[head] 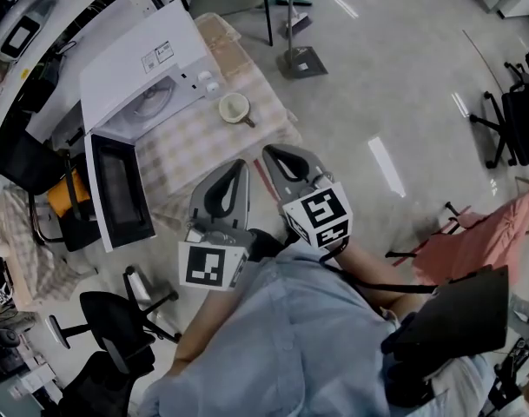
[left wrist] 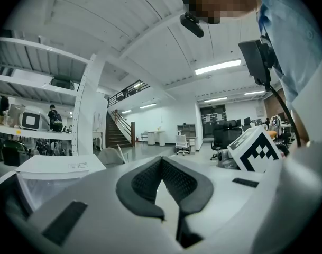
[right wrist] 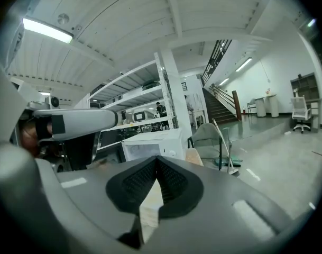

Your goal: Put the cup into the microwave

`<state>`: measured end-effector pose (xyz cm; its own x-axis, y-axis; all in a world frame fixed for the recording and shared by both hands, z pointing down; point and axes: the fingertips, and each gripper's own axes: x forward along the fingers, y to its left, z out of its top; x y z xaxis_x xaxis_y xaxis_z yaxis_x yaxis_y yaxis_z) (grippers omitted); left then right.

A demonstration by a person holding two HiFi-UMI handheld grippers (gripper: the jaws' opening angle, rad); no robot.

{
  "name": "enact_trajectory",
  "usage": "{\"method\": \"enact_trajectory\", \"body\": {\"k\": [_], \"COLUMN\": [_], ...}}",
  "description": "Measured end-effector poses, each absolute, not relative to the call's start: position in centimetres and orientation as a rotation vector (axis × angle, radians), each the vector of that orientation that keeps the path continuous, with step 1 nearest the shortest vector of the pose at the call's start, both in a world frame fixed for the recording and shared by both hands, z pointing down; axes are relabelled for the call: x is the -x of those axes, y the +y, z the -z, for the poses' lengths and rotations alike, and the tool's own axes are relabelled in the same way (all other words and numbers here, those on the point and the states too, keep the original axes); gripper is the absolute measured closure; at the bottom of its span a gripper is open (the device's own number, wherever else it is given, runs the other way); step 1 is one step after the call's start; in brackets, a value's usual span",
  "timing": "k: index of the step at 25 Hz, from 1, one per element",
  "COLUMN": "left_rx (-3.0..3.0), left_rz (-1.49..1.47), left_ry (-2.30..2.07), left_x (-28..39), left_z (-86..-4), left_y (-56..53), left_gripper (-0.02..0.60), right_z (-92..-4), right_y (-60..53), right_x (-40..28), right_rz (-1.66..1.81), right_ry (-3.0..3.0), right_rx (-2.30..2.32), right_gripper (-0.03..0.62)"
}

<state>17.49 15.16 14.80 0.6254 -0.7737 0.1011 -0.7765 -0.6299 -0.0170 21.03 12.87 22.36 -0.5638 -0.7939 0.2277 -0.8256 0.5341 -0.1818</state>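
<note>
A pale cup point(head: 234, 108) with a small handle stands on the checked cloth of the table point(head: 195, 142), just right of the white microwave point(head: 138, 76). The microwave's door point(head: 118, 189) hangs wide open toward me. Both grippers are held side by side at the table's near edge, pointing at the cup and short of it. My left gripper point(head: 239, 165) is shut with nothing in it, its pads point(left wrist: 174, 181) meeting at the tip. My right gripper point(head: 272, 153) is shut and empty too. The microwave point(right wrist: 150, 144) shows ahead in the right gripper view; the cup is hidden there.
A black stand with a square base point(head: 300, 61) rises behind the table. Black office chairs point(head: 116, 328) sit at the lower left, and a red cloth point(head: 481, 241) lies over a frame at the right. Shelving point(left wrist: 28, 83) with equipment lines the left side.
</note>
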Motion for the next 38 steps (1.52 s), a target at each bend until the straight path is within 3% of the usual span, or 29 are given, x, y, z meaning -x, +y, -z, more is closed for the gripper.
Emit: {"method": "enact_trajectory", "body": {"k": [12, 30, 35, 38], "left_rx": [-2.762, -2.61, -2.553, -2.537], "left_rz": [-0.145, -0.155, -0.174, -0.158], "left_ry": [-1.411, -1.329, -1.334, -1.328], "left_x": [-17.2, -13.3, -11.1, -10.5], "left_z": [-16.1, -23.7, -25.9, -26.6], "left_y": [10.5, 1.7, -0.5, -1.8], "left_gripper": [0.577, 0.577, 0.577, 0.577], "right_z": [-24.0, -33.7, -35.5, -36.7], "right_y": [8.1, -0.5, -2.2, -3.0], "right_x": [-20.8, -16.7, -15.6, -15.1], "right_rz": [-0.394, -0.438, -0.446, -0.466], "right_ry": [-2.658, -2.502, -2.483, -2.471], "right_rx": [-1.315, -1.246, -1.234, -1.226], "right_gripper": [0.591, 0.586, 0.563, 0.506]}}
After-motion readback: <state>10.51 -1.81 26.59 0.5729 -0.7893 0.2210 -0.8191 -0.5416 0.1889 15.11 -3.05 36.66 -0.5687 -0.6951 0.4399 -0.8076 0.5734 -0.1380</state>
